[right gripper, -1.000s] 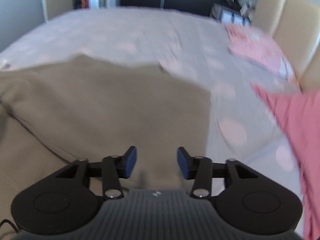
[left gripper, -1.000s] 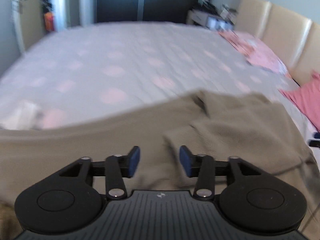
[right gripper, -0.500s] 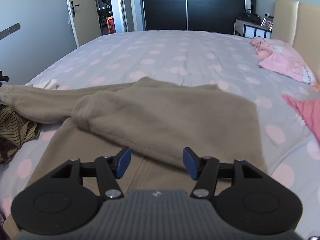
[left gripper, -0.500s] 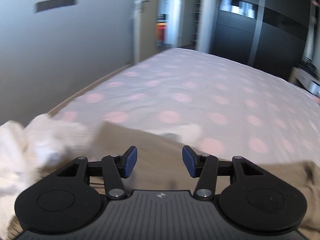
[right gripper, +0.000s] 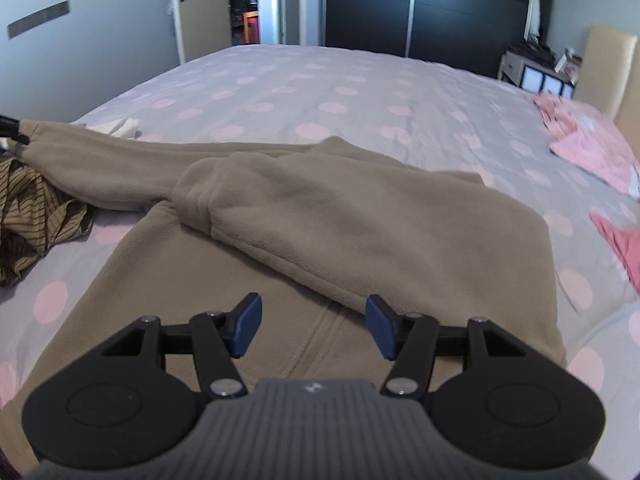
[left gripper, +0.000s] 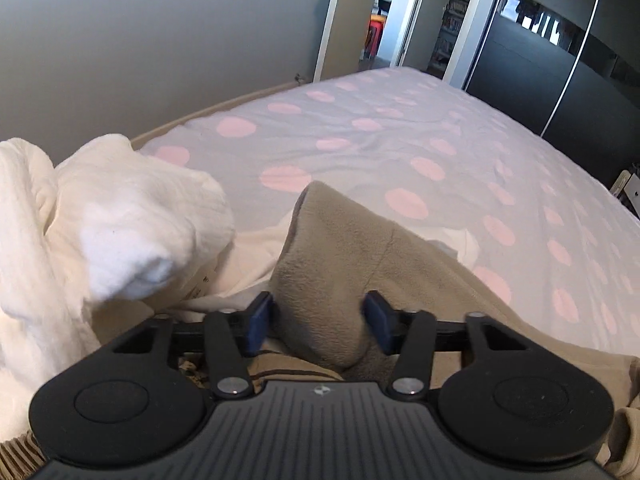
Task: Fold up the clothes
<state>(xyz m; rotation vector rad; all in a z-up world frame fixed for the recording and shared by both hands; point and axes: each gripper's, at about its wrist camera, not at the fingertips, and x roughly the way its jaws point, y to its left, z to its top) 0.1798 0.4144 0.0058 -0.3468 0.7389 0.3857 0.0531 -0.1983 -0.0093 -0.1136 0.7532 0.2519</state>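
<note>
A beige fleece top lies spread on the spotted bed, one side folded over its body. Its left sleeve stretches out toward the bed's left edge. In the left wrist view the end of that sleeve rises between the blue pads of my left gripper. The jaws are closing on it, and the fabric fills the gap and touches both pads. My right gripper hovers open over the lower front of the fleece with nothing between its fingers.
A crumpled white garment lies just left of the sleeve end. A striped olive garment sits at the bed's left edge. Pink clothes lie at the far right near the headboard. Dark wardrobes and a doorway stand beyond the bed.
My left gripper swung left from over the fleece body to the sleeve end, and its jaws narrowed around it. My right gripper shifted over the fleece front and its jaws widened slightly.
</note>
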